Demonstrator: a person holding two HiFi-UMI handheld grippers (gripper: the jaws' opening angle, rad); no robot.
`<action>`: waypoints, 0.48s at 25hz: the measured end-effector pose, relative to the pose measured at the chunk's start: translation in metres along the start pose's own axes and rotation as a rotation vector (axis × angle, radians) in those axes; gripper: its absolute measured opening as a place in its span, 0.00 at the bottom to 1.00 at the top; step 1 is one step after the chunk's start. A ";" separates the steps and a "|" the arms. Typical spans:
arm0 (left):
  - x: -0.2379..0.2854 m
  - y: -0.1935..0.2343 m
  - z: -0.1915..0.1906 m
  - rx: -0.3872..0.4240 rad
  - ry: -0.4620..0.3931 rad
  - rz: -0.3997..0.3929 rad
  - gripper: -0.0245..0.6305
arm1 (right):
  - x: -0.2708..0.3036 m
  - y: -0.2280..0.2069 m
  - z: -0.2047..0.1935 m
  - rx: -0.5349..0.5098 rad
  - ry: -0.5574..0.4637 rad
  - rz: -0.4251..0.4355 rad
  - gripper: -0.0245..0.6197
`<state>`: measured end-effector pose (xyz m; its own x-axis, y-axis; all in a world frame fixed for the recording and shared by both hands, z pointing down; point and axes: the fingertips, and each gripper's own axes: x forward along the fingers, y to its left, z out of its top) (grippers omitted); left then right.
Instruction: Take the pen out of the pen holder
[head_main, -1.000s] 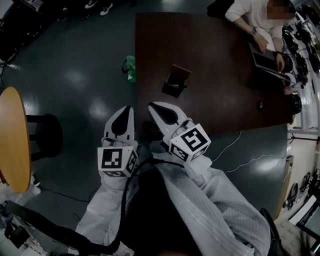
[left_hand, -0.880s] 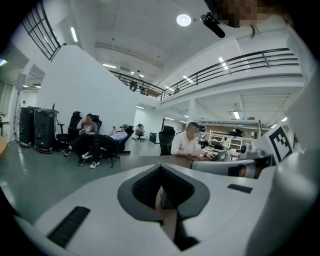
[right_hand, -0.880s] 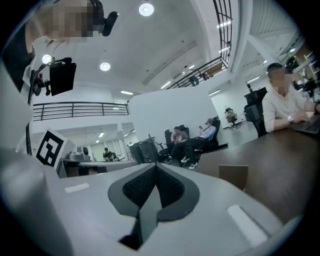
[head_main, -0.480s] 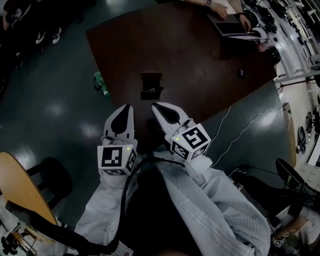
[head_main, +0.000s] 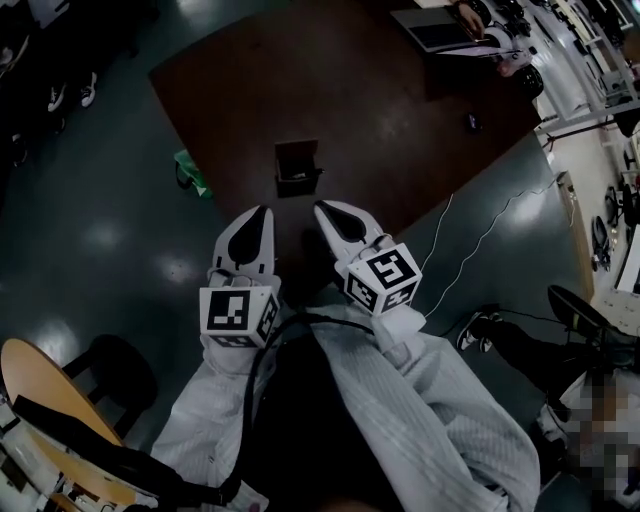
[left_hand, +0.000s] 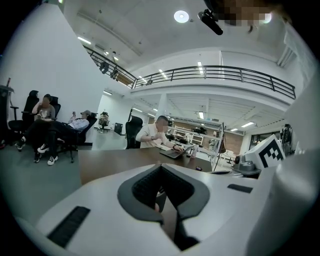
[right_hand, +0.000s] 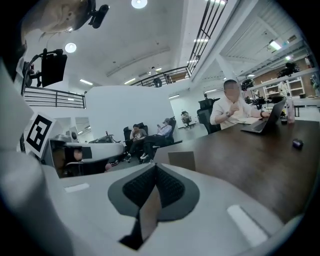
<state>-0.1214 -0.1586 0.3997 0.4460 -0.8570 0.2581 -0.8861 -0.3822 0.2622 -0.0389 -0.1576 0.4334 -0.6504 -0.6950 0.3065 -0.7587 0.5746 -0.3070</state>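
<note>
- Jaws of the white plastic left gripper (head_main: 262, 212) and white plastic right gripper (head_main: 322, 208) are pressing together, gripping nothing.
- Dark square pen holder (head_main: 297, 167) is standing on the dark brown table (head_main: 390, 110) at twelve o'clock from both tips, untouched; pen indiscernible.

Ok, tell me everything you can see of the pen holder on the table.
The pen holder is a small, dark, square-sided box, open at the top. It stands upright on the dark brown table, close to the edge nearest the person. In the right gripper view its side looks flat, plain and brownish. Its inside is too dark to show a pen. Only the table touches it: the left tool and right tool are both short of it, shut and empty.
</note>
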 end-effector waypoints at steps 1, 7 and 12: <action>0.000 0.000 0.000 -0.001 -0.002 0.001 0.04 | 0.001 -0.003 -0.002 -0.003 0.006 -0.006 0.04; 0.001 -0.001 0.001 -0.007 -0.004 0.026 0.04 | 0.014 -0.032 -0.009 -0.008 0.056 -0.038 0.06; -0.006 0.007 -0.003 -0.012 -0.002 0.072 0.04 | 0.033 -0.053 -0.015 0.008 0.079 -0.040 0.18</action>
<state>-0.1298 -0.1555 0.4028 0.3805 -0.8829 0.2752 -0.9144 -0.3148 0.2544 -0.0207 -0.2045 0.4732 -0.6210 -0.6804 0.3890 -0.7837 0.5435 -0.3007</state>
